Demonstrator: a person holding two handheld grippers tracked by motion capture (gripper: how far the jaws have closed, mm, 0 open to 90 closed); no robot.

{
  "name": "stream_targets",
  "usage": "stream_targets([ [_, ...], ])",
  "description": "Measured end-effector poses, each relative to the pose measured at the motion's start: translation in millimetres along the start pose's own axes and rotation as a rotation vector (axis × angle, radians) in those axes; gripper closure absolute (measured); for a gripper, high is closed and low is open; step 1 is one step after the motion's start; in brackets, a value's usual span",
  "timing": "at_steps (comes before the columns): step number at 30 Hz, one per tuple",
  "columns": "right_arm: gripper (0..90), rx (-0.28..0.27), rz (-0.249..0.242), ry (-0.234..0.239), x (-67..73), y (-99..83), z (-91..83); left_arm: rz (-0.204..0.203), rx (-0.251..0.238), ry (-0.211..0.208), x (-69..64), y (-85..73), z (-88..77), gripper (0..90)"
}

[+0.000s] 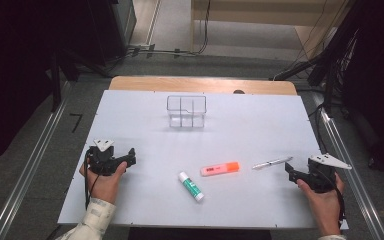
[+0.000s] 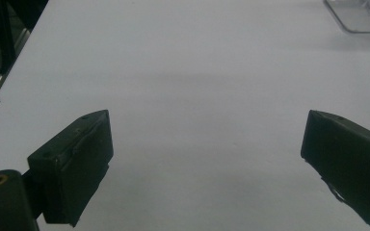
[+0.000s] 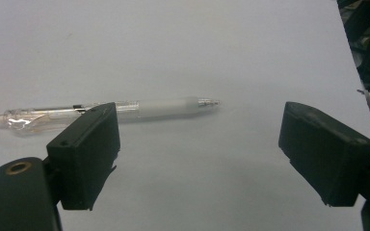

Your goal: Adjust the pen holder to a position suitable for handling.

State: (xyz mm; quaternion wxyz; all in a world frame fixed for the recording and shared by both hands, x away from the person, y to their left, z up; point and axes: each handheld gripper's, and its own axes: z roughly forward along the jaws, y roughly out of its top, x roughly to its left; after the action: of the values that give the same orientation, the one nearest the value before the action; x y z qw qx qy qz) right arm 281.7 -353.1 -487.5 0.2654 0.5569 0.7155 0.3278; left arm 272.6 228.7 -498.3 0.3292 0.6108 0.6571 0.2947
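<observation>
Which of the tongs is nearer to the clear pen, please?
The right. The right tongs sit just beside the pen, at its right end, jaws open. The left tongs rest far across the table's left side.

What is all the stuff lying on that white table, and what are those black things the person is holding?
Organiser box: one, clear plastic, divided, far middle of the table.
Highlighter: one, orange, near middle.
Glue stick: one, white and green, left of the highlighter.
Pen: one, clear, just ahead of the right tongs.
Left tongs: one, black, open, holding nothing, at the table's left.
Right tongs: one, black, open, holding nothing, at the table's right.
</observation>
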Motion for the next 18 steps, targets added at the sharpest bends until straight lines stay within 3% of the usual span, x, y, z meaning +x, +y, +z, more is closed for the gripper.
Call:
stream_targets([
  [7,13.7,-0.01,0.001,0.003,1.4,1.0,-1.8,0.002,0.0,0.0,-0.3,-0.4,0.2,5.4],
  [9,20.7,-0.016,-0.002,0.002,1.9,1.6,-3.1,0.008,0.002,0.001,-1.0,0.0,-0.7,7.5],
  [11,36.7,-0.029,-0.017,-0.01,2.8,2.4,-6.0,0.014,-0.013,0.014,-2.5,0.1,-3.6,21.5],
  [13,53.5,-0.034,-0.029,-0.01,3.2,3.0,-9.5,0.03,-0.027,0.021,-2.5,0.8,-6.5,45.1],
  [14,65.2,-0.039,-0.032,0.005,2.4,3.2,-10.7,0.033,-0.031,0.008,-1.6,1.5,-7.4,57.8],
  [16,79.2,-0.043,-0.017,0.027,1.3,3.3,-12.9,0.034,-0.031,-0.011,0.5,2.8,-8.0,81.5],
  [17,83.4,-0.042,-0.021,0.022,0.8,3.5,-13.7,0.036,-0.026,-0.017,1.2,3.4,-7.6,88.8],
  [18,85.7,-0.045,-0.018,0.026,0.4,3.6,-13.9,0.036,-0.024,-0.015,1.7,3.7,-6.8,90.0],
])
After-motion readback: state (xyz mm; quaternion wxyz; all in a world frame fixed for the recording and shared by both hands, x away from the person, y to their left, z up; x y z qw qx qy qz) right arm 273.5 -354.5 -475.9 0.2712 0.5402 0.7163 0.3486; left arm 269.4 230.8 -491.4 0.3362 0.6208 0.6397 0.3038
